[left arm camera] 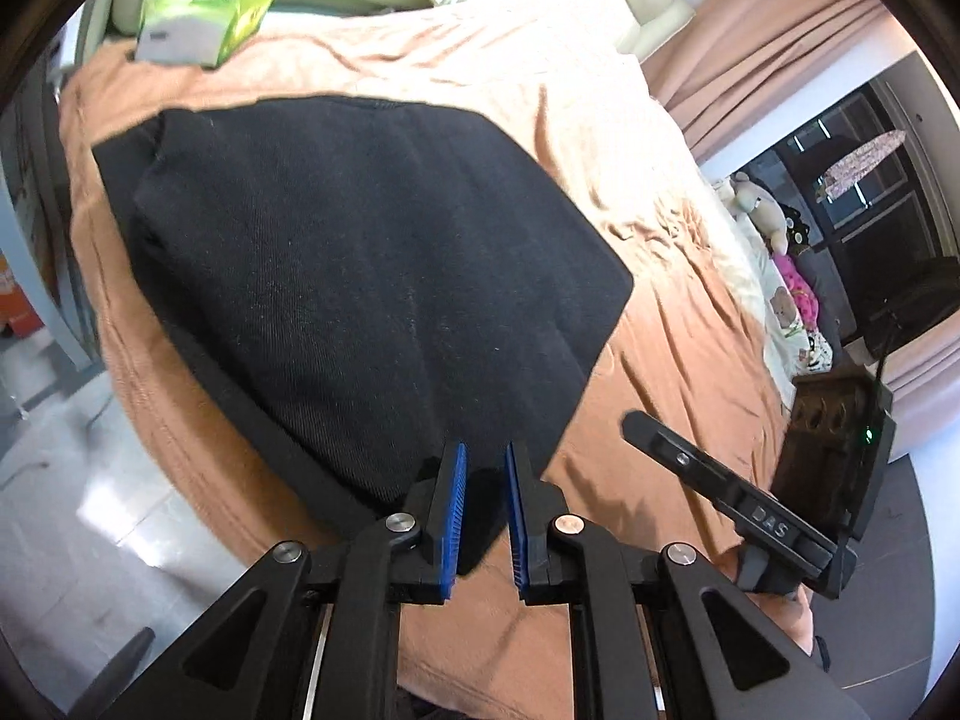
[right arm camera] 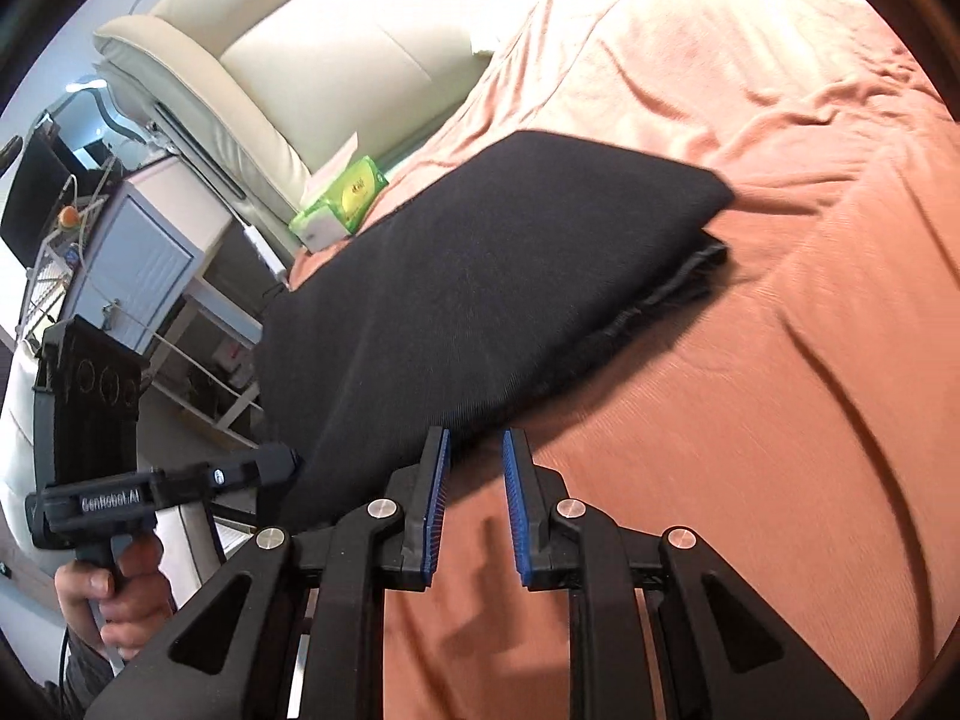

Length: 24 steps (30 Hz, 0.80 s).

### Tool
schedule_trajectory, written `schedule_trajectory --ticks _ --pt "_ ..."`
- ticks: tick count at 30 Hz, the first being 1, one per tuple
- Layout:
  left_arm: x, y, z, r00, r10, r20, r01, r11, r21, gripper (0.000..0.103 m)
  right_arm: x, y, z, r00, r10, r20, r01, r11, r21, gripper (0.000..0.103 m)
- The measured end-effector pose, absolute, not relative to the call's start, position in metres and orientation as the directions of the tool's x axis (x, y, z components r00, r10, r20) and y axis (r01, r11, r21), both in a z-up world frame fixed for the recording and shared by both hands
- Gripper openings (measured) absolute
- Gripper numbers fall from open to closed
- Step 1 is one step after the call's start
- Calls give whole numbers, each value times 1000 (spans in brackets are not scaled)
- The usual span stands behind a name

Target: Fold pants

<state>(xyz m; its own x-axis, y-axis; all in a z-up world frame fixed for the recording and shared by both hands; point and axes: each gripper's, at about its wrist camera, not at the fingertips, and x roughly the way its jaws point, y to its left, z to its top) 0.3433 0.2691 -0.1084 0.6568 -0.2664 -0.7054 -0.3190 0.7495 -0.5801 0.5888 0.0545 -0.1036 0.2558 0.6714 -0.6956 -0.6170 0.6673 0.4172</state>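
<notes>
Black pants lie folded into a thick, flat stack on an orange blanket; the right wrist view shows the pants with frayed hems along their right edge. My left gripper hovers at the stack's near corner, its blue pads a narrow gap apart and pressing on nothing. My right gripper sits just off the stack's near edge, also slightly open, with only blanket showing between the pads. Each view shows the other gripper from the side: the right gripper over the blanket, the left gripper at the stack's left edge, held by a hand.
A green tissue box rests on the bed just beyond the pants, below a cream headboard. A white nightstand stands left of the bed, with pale floor beside it. Plush toys lie at the bed's far right.
</notes>
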Motion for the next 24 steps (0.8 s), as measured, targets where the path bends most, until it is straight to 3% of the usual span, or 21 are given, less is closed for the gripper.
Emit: schedule_trajectory --ticks 2,4,6,7,9,11,17,20,24 --pt "340 265 -100 662 -258 -704 -312 759 -571 13 580 43 -95 278 672 -687 -614 674 411 19" --pt "338 261 -91 665 -255 -702 -303 768 -565 13 570 31 -89 301 666 -683 -611 684 399 34" --pt "335 253 -81 666 -244 -705 -293 784 -548 14 561 15 -78 340 658 -672 -602 701 382 57" --pt "332 252 -77 665 -241 -707 -288 791 -540 16 557 8 -73 361 654 -664 -596 710 375 61" --pt "329 243 -70 664 -233 -711 -279 805 -524 24 546 -11 -62 394 650 -650 -584 723 369 68" --pt "328 230 -60 668 -211 -713 -271 825 -497 41 535 -24 -52 422 639 -644 -574 738 355 72" --pt "312 194 -35 689 -165 -705 -224 878 -424 74 488 -64 -22 516 593 -618 -555 781 286 85" --pt "303 175 -24 700 -139 -701 -202 903 -380 88 462 -85 -10 544 582 -604 -543 793 275 87" --pt "293 148 -10 713 -88 -695 -183 934 -306 99 426 -110 2 588 546 -597 -510 823 250 94"
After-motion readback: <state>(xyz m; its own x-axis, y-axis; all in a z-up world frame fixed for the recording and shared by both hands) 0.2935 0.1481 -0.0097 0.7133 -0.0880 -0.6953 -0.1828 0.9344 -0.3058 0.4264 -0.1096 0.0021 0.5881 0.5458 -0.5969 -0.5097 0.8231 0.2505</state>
